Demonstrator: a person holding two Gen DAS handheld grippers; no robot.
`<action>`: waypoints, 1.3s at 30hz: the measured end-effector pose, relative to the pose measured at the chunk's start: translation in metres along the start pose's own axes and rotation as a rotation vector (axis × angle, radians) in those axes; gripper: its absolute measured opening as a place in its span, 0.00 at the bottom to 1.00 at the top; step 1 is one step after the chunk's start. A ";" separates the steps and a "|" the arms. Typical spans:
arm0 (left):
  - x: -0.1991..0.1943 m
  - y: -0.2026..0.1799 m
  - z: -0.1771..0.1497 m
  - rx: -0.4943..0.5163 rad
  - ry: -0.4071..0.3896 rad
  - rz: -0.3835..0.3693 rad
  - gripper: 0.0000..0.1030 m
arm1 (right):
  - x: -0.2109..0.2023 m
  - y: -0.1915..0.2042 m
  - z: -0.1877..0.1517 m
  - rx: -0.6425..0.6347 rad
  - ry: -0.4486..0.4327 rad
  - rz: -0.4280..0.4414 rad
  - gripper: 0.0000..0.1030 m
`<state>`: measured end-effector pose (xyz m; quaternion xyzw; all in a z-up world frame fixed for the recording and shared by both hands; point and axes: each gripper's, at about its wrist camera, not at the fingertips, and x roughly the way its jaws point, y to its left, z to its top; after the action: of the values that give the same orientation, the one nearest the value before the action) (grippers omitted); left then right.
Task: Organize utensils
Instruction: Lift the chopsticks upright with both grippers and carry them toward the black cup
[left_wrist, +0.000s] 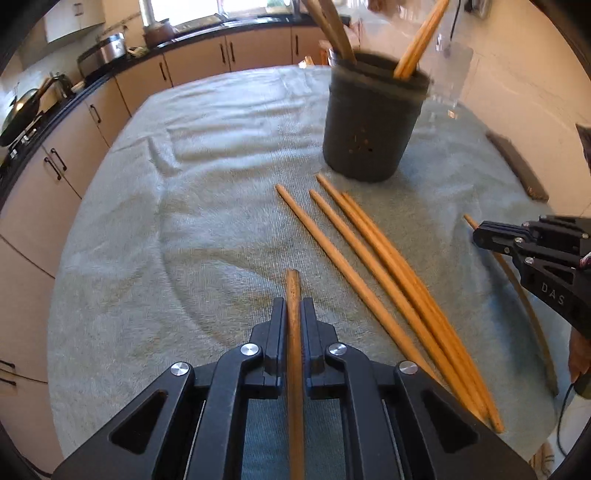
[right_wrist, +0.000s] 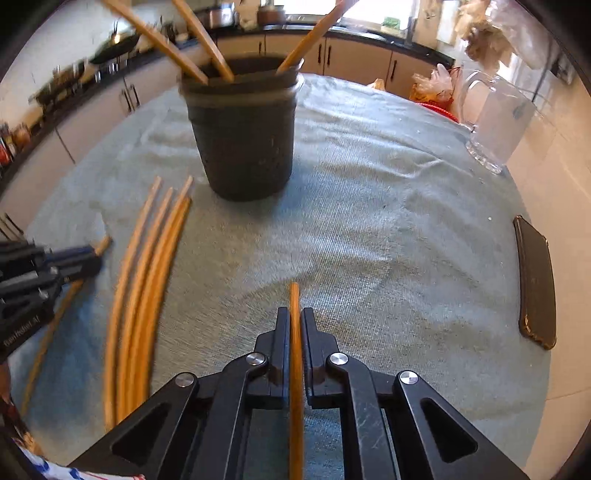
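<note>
Both grippers, L (left_wrist: 294, 314) & R (right_wrist: 294, 321), clamp one chopstick each.

**A towel-covered table and what rests on it**

The table is draped in a wrinkled grey-green towel (left_wrist: 207, 206). A dark cylindrical holder (left_wrist: 371, 122) stands upright on it toward the far side. Just in front of the holder, four loose wooden chopsticks (left_wrist: 373, 273) lie side by side on the cloth. A clear glass pitcher (right_wrist: 498, 122) stands near the far right edge, and a dark phone (right_wrist: 535, 284) lies flat by the right edge.
</note>
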<state>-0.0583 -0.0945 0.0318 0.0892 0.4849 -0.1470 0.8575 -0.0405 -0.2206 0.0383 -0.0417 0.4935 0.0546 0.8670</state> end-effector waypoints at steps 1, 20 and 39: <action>-0.005 0.001 0.000 -0.006 -0.015 0.001 0.07 | -0.007 -0.002 0.000 0.011 -0.024 0.005 0.05; -0.155 0.001 -0.030 -0.100 -0.361 -0.093 0.07 | -0.167 0.000 -0.036 0.083 -0.440 0.055 0.05; -0.207 -0.020 -0.048 -0.081 -0.491 -0.125 0.07 | -0.211 0.014 -0.058 0.059 -0.565 0.046 0.05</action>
<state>-0.2047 -0.0645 0.1846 -0.0137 0.2721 -0.1977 0.9416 -0.1994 -0.2257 0.1903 0.0114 0.2345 0.0692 0.9696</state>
